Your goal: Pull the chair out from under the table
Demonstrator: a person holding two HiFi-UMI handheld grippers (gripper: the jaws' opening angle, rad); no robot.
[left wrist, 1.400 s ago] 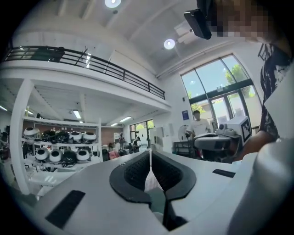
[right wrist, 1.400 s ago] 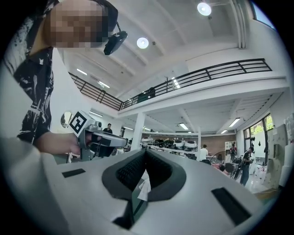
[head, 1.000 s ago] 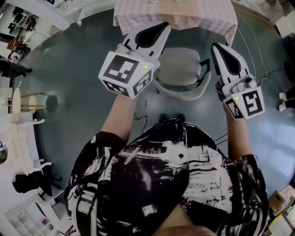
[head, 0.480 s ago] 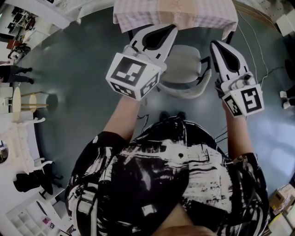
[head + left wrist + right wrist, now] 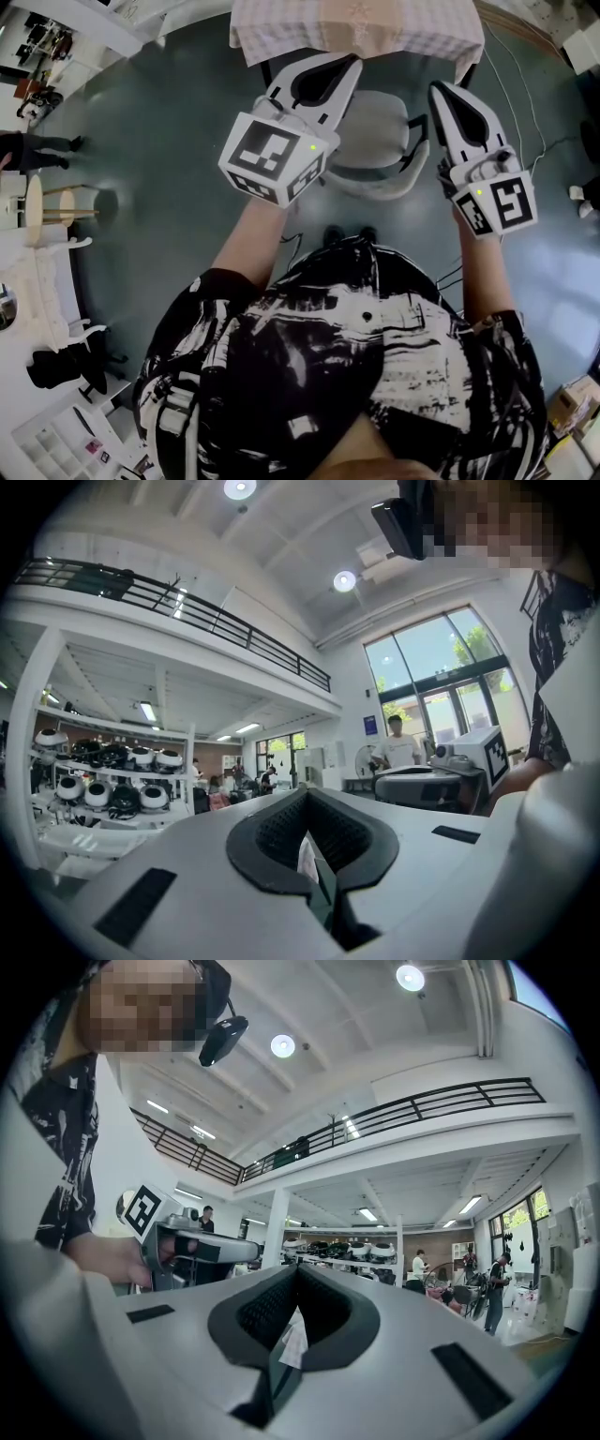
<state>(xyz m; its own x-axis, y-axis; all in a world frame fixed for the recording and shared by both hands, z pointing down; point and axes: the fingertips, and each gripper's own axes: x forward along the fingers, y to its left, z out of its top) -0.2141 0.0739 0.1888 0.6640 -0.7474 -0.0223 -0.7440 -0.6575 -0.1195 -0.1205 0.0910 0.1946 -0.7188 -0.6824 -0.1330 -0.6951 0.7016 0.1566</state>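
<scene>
where checked cloth [image 5: 356, 28] hangs, rounded grey chair [image 5: 375, 141]

Wide sweep of dark blue-grey floor [image 5: 159, 141] here, smooth with a dull sheen. Up at the top edge stands the table [image 5: 281, 42], wrapped in a pink checked cloth [image 5: 412, 28] that hangs down over its sides. The cloth's top looks bare from here. On the floor right at the table's near side sits the grey chair [image 5: 375, 131], its seat reaching to the cloth's hanging edge. Just behind the chair, a pair of dark shoes [image 5: 347, 236] is planted on the floor. A thin pale cable [image 5: 511, 122] trails across the floor on the right, and a small round wooden stand [image 5: 37, 211] stands well off to the left
</scene>
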